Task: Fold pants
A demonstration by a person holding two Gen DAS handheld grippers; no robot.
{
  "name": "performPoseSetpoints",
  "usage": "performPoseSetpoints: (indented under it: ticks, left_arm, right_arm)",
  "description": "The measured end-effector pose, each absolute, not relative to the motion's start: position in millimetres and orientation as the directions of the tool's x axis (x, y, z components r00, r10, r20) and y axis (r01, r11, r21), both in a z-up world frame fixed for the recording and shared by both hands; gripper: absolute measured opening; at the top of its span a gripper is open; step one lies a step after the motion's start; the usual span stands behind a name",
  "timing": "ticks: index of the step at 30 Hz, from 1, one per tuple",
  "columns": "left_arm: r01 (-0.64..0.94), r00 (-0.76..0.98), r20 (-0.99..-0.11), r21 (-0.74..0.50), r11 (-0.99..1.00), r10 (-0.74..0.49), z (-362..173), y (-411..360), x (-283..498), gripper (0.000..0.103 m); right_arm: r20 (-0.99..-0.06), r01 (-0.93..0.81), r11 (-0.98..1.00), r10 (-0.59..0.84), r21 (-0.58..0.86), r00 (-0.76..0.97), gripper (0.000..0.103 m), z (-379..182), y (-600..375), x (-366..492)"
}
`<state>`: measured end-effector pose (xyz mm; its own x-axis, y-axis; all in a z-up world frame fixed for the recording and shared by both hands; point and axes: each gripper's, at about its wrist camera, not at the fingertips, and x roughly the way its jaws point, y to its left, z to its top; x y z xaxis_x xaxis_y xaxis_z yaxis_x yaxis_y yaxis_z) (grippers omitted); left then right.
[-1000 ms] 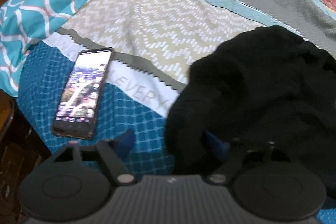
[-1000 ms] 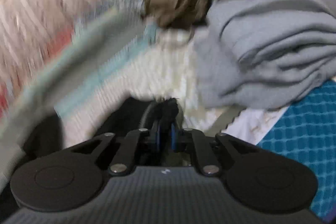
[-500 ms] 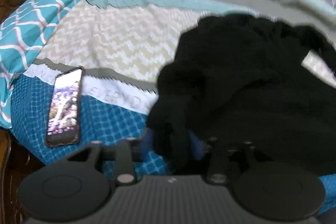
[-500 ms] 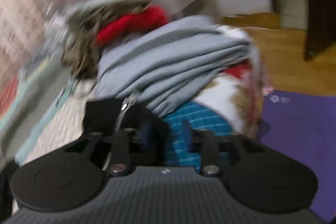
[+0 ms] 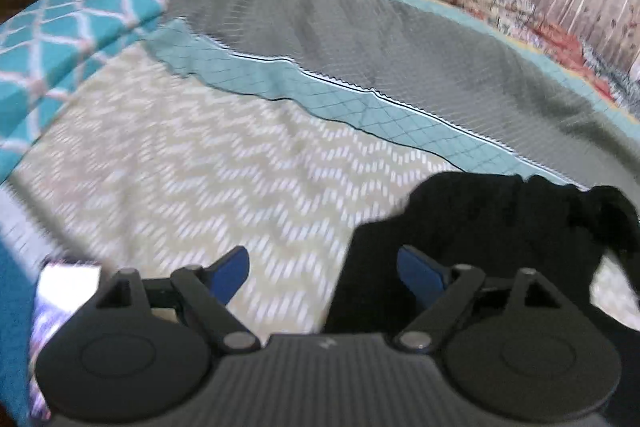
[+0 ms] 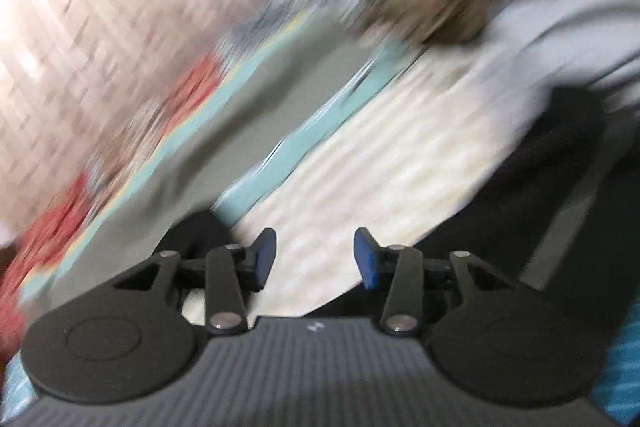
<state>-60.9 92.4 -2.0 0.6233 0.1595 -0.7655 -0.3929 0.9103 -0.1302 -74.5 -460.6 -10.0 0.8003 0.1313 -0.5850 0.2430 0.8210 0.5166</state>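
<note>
I am holding both sets of jaws released over the bed (image 5: 240,163). My left gripper (image 5: 322,269) is opening its jaws wide; the black pants (image 5: 500,227) are lying bunched on the bed's pale zigzag band, under and beside the right-hand pad, with nothing pinched between the pads. My right gripper (image 6: 315,254) is also easing its jaws apart, and only pale bedcover is showing between them; dark pants cloth (image 6: 540,195) is lying off to the right of that view, which is badly blurred. A phone (image 5: 60,291) is resting at the bed's near edge. Judging from the heap, no clean fold is showing yet: the pants are needing spreading flat, then folding, so most of the work is remaining.
</note>
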Motion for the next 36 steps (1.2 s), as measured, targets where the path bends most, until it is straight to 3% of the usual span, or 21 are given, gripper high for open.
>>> performPoseSetpoints:
  ticks: [4,7,9,10,11,12,14,17,21,32,36]
  left_arm:
    - [-0.367,0.59,-0.793,-0.094,0.925,0.153,-33.6,86.3,-13.5,0.084]
    - [-0.291,0.602,-0.798,-0.221,0.931,-0.002,-43.1,68.7,5.4,0.085]
    - [-0.238,0.597,-0.802,-0.2,0.95,-0.019,-48.0,41.6,16.3,0.073]
    - [-0.211,0.59,-0.808,-0.145,0.967,0.007,-50.0,26.0,21.4,0.048]
    - [-0.2,0.588,-0.807,-0.081,0.976,0.054,-50.1,12.7,24.5,0.042]
    - [-0.192,0.592,-0.801,-0.03,0.981,0.091,-47.3,2.6,26.6,0.04]
    - [-0.216,0.61,-0.783,-0.016,0.976,0.122,-32.1,5.1,24.5,0.032]
    - [-0.339,0.674,-0.714,-0.07,0.938,0.19,5.9,37.0,7.8,0.031]
    - [-0.439,0.705,-0.682,-0.203,0.875,0.195,30.8,81.4,-23.3,0.031]
    - [-0.415,0.733,-0.663,-0.255,0.874,0.155,20.8,73.6,-112.1,0.028]
    - [-0.437,0.707,-0.692,-0.268,0.858,0.144,10.5,80.7,-130.2,0.028]
  right_arm:
    - [-0.665,0.184,0.859,0.217,0.478,0.715,0.053,-41.7,-420.6,-10.3]
    - [-0.692,0.154,0.868,0.257,0.472,0.674,0.057,-58.9,-406.2,22.4]
    - [-0.706,0.138,0.884,0.254,0.447,0.661,0.058,-67.5,-393.5,37.1]
    - [-0.707,0.115,0.902,0.243,0.417,0.664,0.044,-68.5,-383.7,42.2]
    - [-0.714,0.083,0.93,0.217,0.359,0.666,0.025,-65.5,-372.4,46.7]
    - [-0.723,0.048,0.947,0.209,0.318,0.659,0.015,-66.8,-363.5,46.7]
    - [-0.703,-0.023,0.972,0.184,0.232,0.687,0.01,-49.4,-363.3,48.1]
    - [-0.555,-0.025,0.994,-0.039,-0.107,0.831,0.009,2.0,-385.2,43.4]
    - [-0.417,0.155,0.959,-0.246,-0.239,0.875,0.01,40.0,-452.1,41.4]
    - [-0.567,0.243,0.931,-0.36,-0.272,0.741,0.017,-30.4,-525.8,-47.4]
    - [-0.579,0.284,0.946,-0.32,-0.154,0.75,0.021,-49.0,-543.0,-88.6]
